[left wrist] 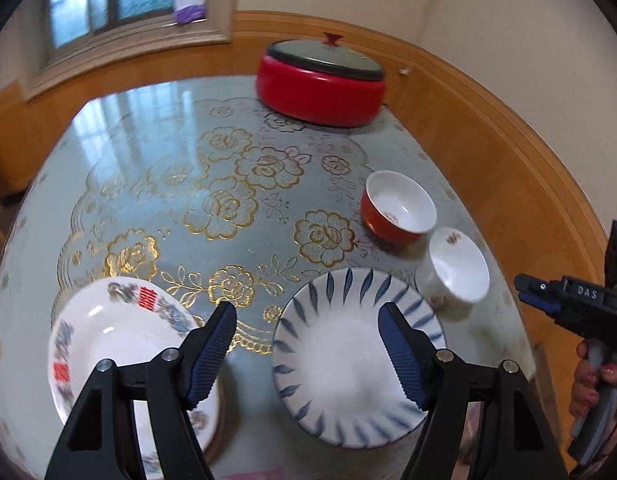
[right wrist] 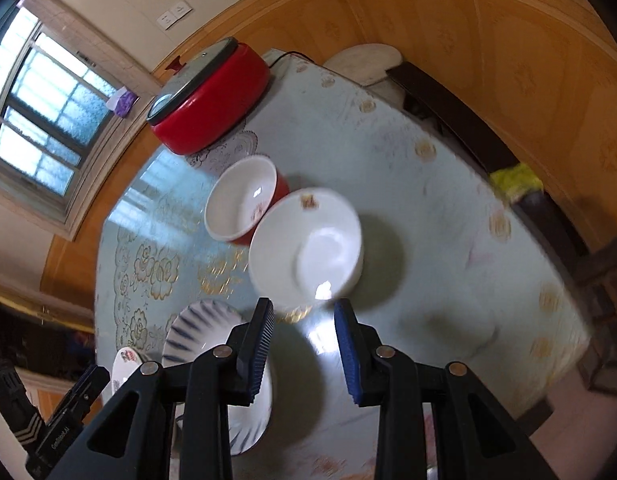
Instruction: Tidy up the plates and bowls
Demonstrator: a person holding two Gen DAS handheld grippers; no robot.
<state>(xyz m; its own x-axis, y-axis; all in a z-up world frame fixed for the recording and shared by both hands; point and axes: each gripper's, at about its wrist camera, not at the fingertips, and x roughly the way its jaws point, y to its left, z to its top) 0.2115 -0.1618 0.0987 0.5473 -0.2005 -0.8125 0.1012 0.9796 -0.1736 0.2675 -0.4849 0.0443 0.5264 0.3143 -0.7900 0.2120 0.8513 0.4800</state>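
Two empty grippers hover over the table [left wrist: 156, 136]: the left gripper [left wrist: 308, 354], jaws wide, hangs between the patterned plate [left wrist: 104, 344] and blue-striped plate [left wrist: 348, 376] at the near edge; the right gripper [right wrist: 304, 350], jaws narrowly parted, points at the white bowl [right wrist: 308, 248] straight ahead, red bowl [right wrist: 244, 200] beyond

White plate [left wrist: 358, 364] with blue leaf strokes; white plate [left wrist: 116, 344] with red characters; bowl [left wrist: 398, 210] red outside, white inside; pale blue tabletop [left wrist: 156, 160], gold roses.

Window daylight, tabletop [left wrist: 156, 128] glare, motion blur
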